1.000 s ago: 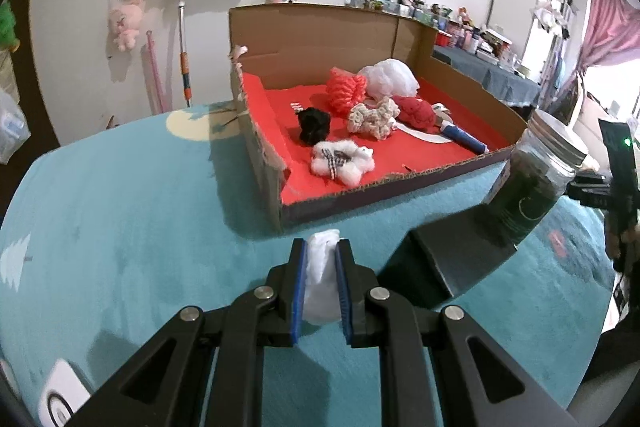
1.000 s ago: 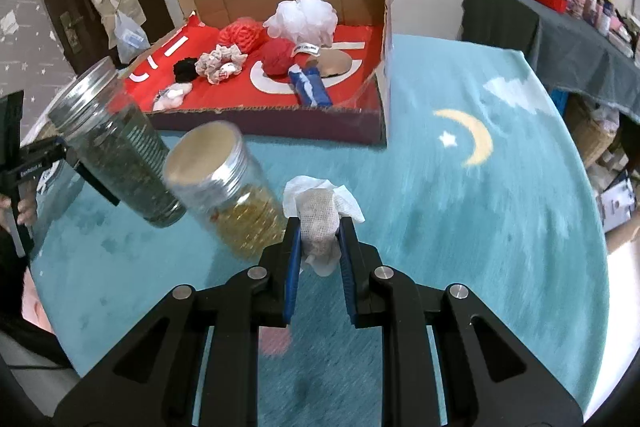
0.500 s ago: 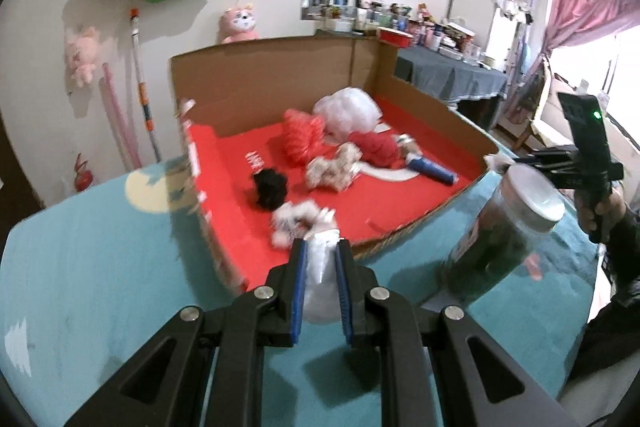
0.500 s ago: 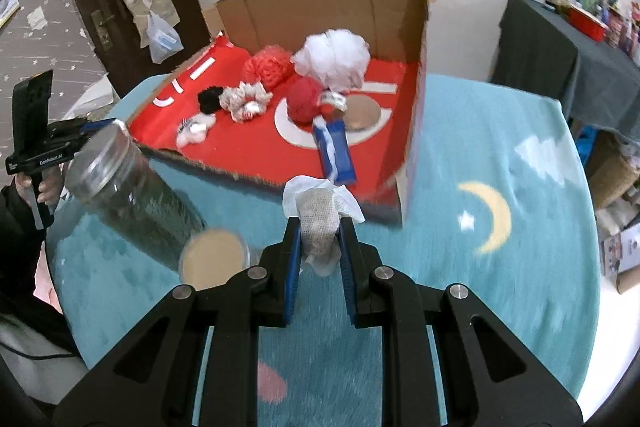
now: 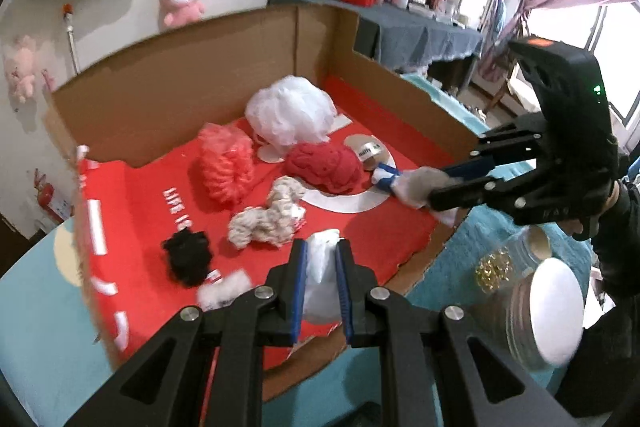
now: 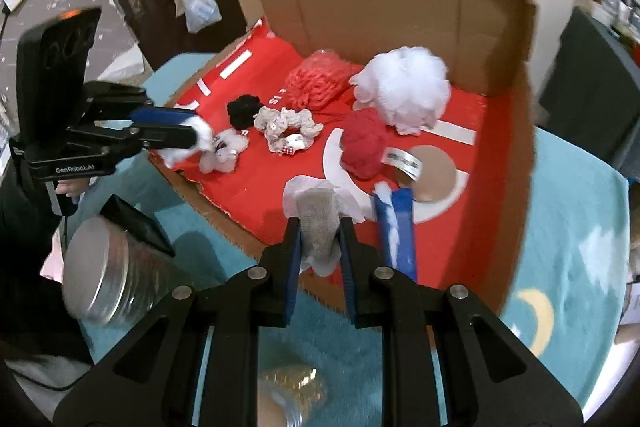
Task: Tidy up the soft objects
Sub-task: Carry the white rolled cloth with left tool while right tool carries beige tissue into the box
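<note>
Both claws have moved from above the teal tabletop (image 6: pixel 568 227) to over the cardboard box (image 5: pixel 192 83). The left claw (image 5: pixel 322 267) stays clamped on a white soft wad (image 5: pixel 320 283), the right claw (image 6: pixel 320 235) on a grey-white cloth (image 6: pixel 318 215).

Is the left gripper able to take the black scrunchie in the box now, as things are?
Probably not yet. The left gripper is shut on a white soft piece, so it has no free grip. The black scrunchie lies uncovered on the red floor of the box, nothing over it.
</note>
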A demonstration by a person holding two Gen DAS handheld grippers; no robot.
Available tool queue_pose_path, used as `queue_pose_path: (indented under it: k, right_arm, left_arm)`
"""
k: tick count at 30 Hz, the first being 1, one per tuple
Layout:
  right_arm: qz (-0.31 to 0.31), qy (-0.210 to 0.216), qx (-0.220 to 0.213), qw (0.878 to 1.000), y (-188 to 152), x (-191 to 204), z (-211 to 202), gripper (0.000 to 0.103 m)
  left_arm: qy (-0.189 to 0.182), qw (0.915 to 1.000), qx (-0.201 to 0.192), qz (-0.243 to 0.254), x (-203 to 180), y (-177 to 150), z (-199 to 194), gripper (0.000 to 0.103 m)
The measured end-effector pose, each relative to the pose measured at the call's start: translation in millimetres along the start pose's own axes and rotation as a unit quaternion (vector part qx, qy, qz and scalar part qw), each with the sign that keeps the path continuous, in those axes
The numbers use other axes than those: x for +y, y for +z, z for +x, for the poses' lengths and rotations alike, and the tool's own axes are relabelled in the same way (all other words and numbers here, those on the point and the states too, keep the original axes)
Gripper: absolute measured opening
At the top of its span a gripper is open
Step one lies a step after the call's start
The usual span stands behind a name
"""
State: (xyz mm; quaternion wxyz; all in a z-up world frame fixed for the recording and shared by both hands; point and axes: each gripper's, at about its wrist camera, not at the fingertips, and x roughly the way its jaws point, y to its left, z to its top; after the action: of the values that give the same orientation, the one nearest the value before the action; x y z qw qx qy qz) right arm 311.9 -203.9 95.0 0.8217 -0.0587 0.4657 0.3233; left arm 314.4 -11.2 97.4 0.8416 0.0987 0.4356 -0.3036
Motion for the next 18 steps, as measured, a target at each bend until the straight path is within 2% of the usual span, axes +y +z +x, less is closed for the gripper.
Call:
queue_pose_path:
  k: [8, 15, 18]
  right_arm:
    - [-0.002, -0.001, 0.052, 0.999, 22.4, -2.7, 31.3, 0.018]
    - [-0.012, -0.005, 0.095, 0.995, 30.1, -1.9, 54.8, 0.018]
    - [-0.014, -0.009, 0.106, 0.994, 30.6, -2.1, 62.0, 0.018]
  left_arm:
    - [0.0, 0.9977, 0.068, 0.0, -5.0, 14.0, 42.4, 0.016]
    - [0.005, 0.9944, 0.105, -0.008, -1.2, 15.6, 65.1, 0.017]
    - [0.003, 0.9942, 0.107, -0.016, 3.7, 14.7, 65.0, 0.018]
